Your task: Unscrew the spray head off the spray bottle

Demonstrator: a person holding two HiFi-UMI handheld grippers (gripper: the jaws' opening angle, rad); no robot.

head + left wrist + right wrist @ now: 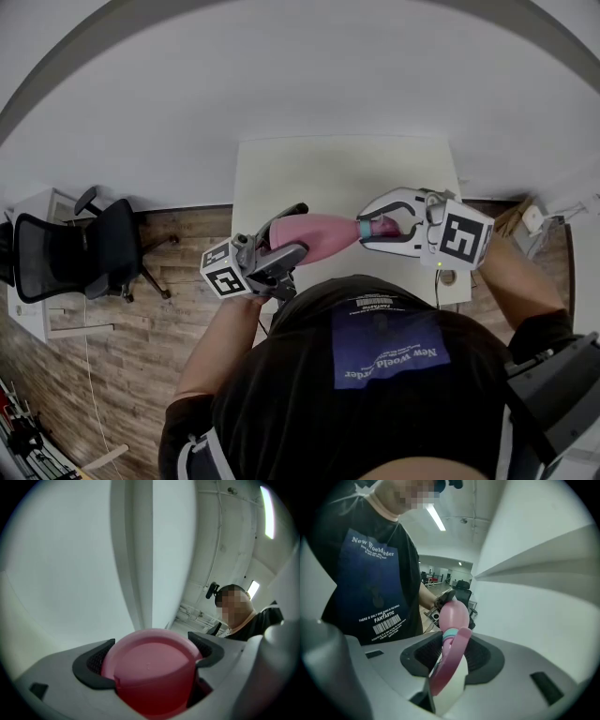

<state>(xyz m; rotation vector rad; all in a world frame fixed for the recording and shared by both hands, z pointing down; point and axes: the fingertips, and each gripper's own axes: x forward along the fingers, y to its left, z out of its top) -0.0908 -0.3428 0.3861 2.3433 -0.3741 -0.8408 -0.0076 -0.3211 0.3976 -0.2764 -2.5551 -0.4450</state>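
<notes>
Rounded pink plastic spray bottle (314,234) held on its side in mid-air, base leftward; white-and-pink trigger spray head (378,228), teal-collared, seated on its neck.

The spray bottle (314,234) lies level above the near part of the counter (337,169). Its base sits between the jaws of the left tool (289,234), toward the counter's left. Its spray head (380,227) sits between the jaws of the right tool (375,229), toward the counter's right. An office chair (84,253) stands on the floor (187,244), well left of the counter.
</notes>
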